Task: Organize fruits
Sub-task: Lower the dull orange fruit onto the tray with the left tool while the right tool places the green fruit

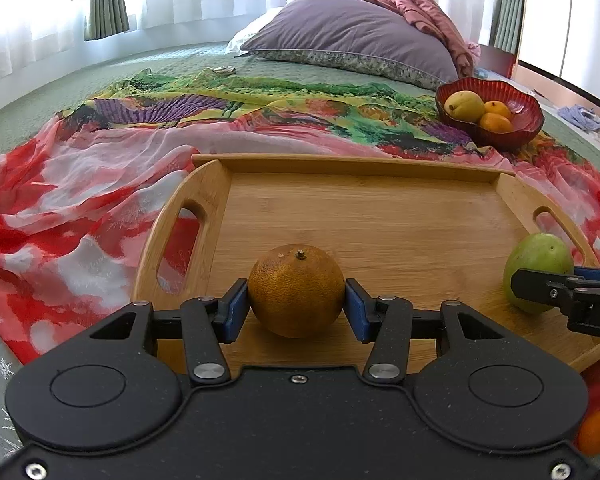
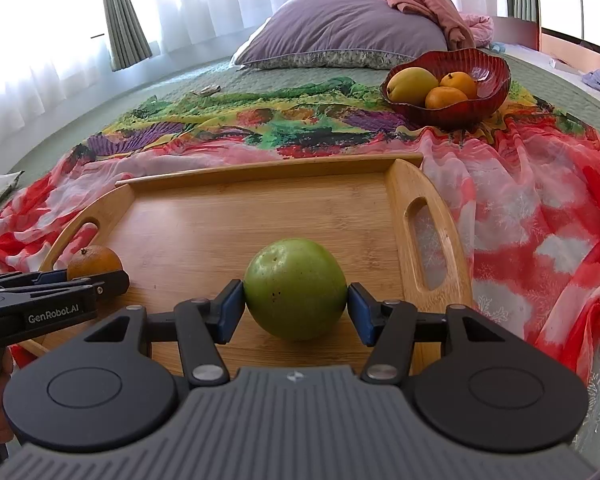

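The left gripper point(image 1: 296, 306) has its jaws pinching an orange point(image 1: 296, 290) over the wooden tray point(image 1: 340, 168). The right gripper point(image 2: 296, 308) has its jaws pinching a green fruit point(image 2: 295, 294) over the same tray. A red bowl point(image 2: 488, 92) on the bed holds three more fruits.

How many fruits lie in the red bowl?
3 visible in the red bowl: a yellow fruit at left, two small oranges at right. Others may hide beneath.
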`<action>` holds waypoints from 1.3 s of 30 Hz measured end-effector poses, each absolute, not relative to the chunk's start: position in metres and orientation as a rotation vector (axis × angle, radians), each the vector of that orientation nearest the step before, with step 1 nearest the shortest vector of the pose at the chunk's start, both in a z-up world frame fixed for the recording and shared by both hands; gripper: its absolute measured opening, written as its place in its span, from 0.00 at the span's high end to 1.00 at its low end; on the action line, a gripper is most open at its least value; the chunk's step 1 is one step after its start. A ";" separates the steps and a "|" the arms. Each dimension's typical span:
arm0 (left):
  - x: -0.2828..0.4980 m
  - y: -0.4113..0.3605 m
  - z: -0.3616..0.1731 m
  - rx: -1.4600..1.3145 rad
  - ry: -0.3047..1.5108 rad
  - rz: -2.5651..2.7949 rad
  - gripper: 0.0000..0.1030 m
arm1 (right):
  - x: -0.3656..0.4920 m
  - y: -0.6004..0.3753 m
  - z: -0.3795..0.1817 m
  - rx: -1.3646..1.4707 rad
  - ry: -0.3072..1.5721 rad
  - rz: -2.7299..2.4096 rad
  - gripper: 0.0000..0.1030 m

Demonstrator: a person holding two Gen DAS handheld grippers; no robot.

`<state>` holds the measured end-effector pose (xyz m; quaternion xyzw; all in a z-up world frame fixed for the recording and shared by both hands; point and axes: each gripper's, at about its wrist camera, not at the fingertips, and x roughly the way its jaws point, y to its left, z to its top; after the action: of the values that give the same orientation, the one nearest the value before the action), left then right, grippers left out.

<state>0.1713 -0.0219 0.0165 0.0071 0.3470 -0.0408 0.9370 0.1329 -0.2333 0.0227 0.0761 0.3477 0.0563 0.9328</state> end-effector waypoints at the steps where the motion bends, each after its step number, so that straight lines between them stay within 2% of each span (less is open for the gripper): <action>1: 0.171 -0.022 0.017 0.017 0.710 -0.084 0.53 | 0.133 -0.234 0.023 0.158 0.712 0.116 0.43; 15: 0.169 -0.021 0.020 0.039 0.703 -0.081 0.51 | 0.132 -0.235 0.023 0.149 0.719 0.123 0.41; 23: 0.164 -0.019 0.024 0.050 0.695 -0.078 0.38 | 0.128 -0.234 0.024 0.142 0.713 0.127 0.39; 24: 0.163 -0.019 0.025 0.054 0.693 -0.079 0.38 | 0.127 -0.234 0.024 0.139 0.713 0.128 0.36; 27: 0.160 -0.019 0.026 0.064 0.688 -0.082 0.27 | 0.124 -0.233 0.024 0.131 0.710 0.132 0.30; 36: 0.148 -0.016 0.029 0.050 0.689 -0.094 0.24 | 0.113 -0.232 0.030 0.082 0.693 0.142 0.26; 38: 0.145 -0.015 0.030 0.051 0.686 -0.097 0.16 | 0.109 -0.233 0.030 0.077 0.689 0.143 0.26; 39: 0.142 -0.015 0.030 0.051 0.683 -0.099 0.15 | 0.108 -0.233 0.031 0.075 0.688 0.145 0.26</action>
<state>0.1424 -0.0148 0.0303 0.0252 0.3348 -0.0486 0.9407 0.1076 -0.2332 0.0305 0.0367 0.3367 0.0712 0.9382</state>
